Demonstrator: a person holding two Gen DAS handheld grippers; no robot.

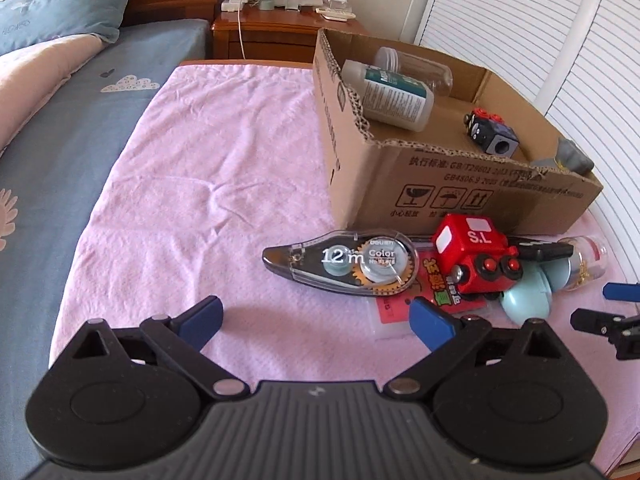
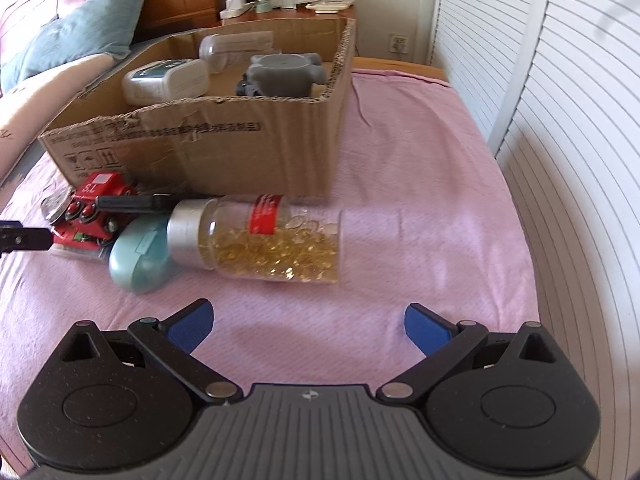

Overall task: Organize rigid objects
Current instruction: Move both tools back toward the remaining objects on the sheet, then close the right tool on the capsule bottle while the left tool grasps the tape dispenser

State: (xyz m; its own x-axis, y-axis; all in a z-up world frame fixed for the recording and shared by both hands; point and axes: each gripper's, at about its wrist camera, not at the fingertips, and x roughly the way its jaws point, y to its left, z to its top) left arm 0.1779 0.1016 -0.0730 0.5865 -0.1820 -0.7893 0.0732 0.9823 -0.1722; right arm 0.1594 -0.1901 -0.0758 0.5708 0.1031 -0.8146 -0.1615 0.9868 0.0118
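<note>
Left wrist view: left gripper (image 1: 316,316) spread wide, nothing between the blue pads (image 1: 202,314), hovering over the pink towel (image 1: 192,160). Only this view shows the tape dispenser (image 1: 340,262), a clear teardrop shell with gears inside, lying just ahead of the gripper. Right of it is the glossy red toy (image 1: 474,254), sitting on a red card (image 1: 404,306) and touching the smooth teal case (image 1: 528,292). A black bar (image 1: 540,250) lies across behind the toy. Pill bottle (image 1: 588,258) mostly hidden at far right. The corrugated box (image 1: 440,184) sits beyond the pile; inside it are a white bottle (image 1: 390,94) on its side, a clear jar (image 1: 420,66), a black-and-grey block (image 1: 490,132) and a grey lump (image 1: 574,158). Tip of the right gripper (image 1: 608,312) shows at the right edge.

Right wrist view: right gripper (image 2: 308,324) also wide open, holding nothing, above bare towel (image 2: 420,168). This view shows the pill bottle (image 2: 260,236) whole: clear plastic, silver cap, red label, yellow capsules, lying sideways just ahead, cap against the teal case (image 2: 138,264). Red toy (image 2: 94,208) and black bar (image 2: 136,202) at left. Box (image 2: 224,148) behind holds the white bottle (image 2: 166,80), clear jar (image 2: 236,50) and grey lump (image 2: 284,74). Left gripper tip (image 2: 24,238) shows at left edge.
</note>
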